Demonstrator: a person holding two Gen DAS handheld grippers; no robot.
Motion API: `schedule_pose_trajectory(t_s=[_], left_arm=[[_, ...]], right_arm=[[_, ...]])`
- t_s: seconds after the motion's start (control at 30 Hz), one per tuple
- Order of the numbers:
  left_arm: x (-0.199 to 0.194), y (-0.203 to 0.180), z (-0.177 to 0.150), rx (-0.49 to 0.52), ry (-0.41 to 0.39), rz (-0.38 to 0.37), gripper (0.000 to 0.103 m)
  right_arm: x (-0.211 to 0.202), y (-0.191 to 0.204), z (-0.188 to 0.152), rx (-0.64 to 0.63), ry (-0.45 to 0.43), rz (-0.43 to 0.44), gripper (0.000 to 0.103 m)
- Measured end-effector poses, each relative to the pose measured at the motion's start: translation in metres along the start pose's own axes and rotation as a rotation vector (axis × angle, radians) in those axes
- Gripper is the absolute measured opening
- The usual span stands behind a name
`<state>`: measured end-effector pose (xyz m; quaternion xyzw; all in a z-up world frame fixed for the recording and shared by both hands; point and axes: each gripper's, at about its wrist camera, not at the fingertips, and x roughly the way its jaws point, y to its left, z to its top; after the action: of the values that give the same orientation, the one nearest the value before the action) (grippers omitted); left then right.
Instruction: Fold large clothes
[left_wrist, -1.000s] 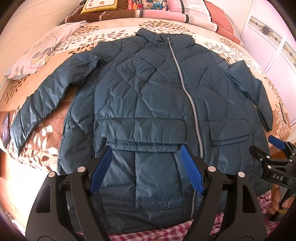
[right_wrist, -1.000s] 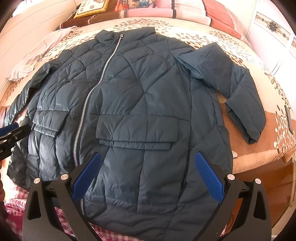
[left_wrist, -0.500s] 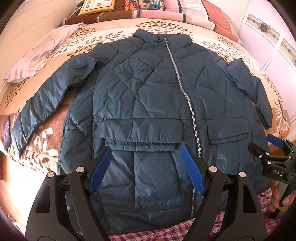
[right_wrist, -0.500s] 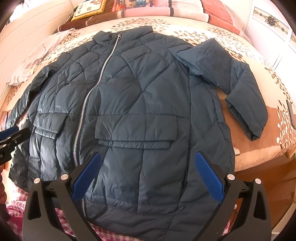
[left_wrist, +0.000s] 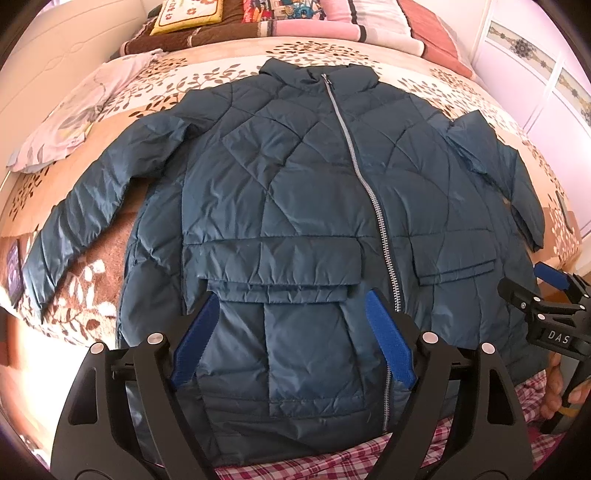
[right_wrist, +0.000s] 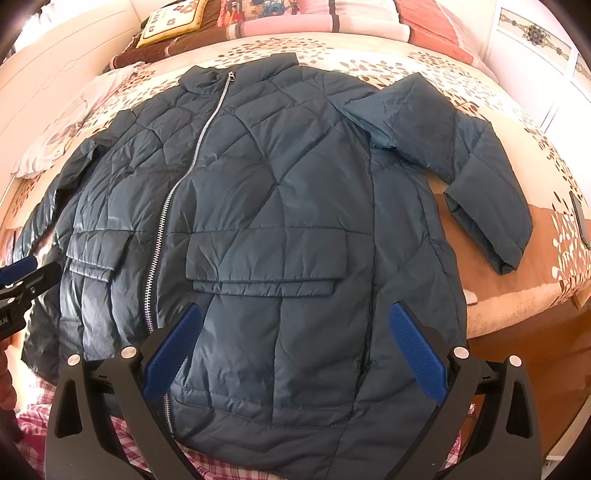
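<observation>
Currently the jacket (left_wrist: 295, 192) lies zipped and face-up on the bed (left_wrist: 424, 70), collar at 12 o'clock, hem at 6. Left hand-held gripper (left_wrist: 291, 343) and right hand-held gripper (right_wrist: 295, 350) hover over the hem, both spread wide, holding nothing. Fold each sleeve (right_wrist: 480, 177) inward first; pinch fabric edges, avoiding the zipper (left_wrist: 369, 192).

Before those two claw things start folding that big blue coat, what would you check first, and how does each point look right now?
1. Jacket spread front-up on the bed: ok.
2. Zipper closed: ok.
3. Both sleeves laid straight: not ok; the sleeve on the right is bent over on itself.
4. Left gripper open: ok.
5. Right gripper open: ok.
6. Hem fully on the bed: cannot tell; it lies over checked cloth.
</observation>
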<state>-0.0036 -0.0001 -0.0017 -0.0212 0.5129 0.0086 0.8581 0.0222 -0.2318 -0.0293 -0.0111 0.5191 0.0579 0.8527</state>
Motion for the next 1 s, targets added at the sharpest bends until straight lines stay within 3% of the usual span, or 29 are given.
schedule_pose_trajectory(t_s=[1.0], left_arm=[[0.016,0.000,0.000,-0.002,0.050,0.003,0.082]], right_arm=[[0.016,-0.003,0.001,0.020,0.051,0.019,0.098]])
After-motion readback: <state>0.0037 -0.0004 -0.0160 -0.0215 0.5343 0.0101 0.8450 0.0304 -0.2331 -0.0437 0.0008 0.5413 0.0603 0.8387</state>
